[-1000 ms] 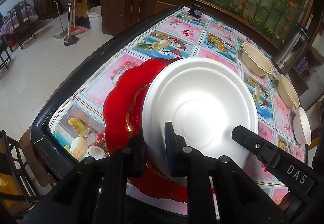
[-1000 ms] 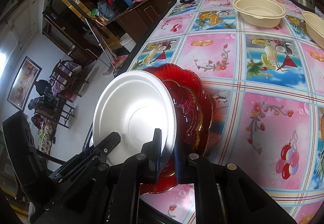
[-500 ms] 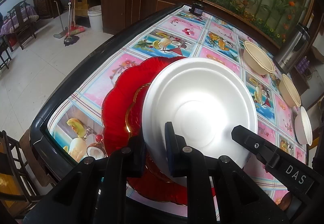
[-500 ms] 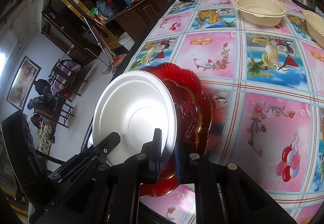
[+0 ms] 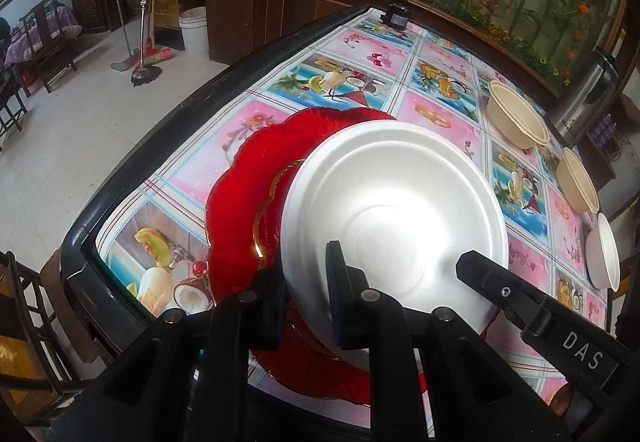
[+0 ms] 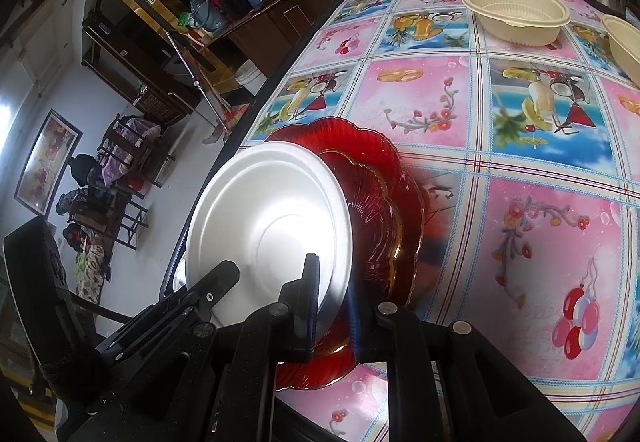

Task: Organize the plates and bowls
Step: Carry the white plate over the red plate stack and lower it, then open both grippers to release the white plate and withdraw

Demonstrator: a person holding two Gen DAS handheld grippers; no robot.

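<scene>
Fingers: left gripper (image 5: 306, 296) and right gripper (image 6: 334, 306) both pinch the white foam plate (image 5: 394, 218), right just easing.
Plate spot: over red scalloped glass plates (image 5: 256, 178), table's (image 5: 132, 166) near corner.
Risk: uneven release, foam probably slides off.

steel flask (image 5: 582, 98), white bucket (image 5: 194, 30), broom (image 5: 146, 42).

White plate (image 5: 394, 202), gold-rimmed red plates (image 5: 248, 178), beige bowls (image 6: 516, 12), pink-and-blue fruit-print tablecloth (image 6: 520, 170)
</scene>
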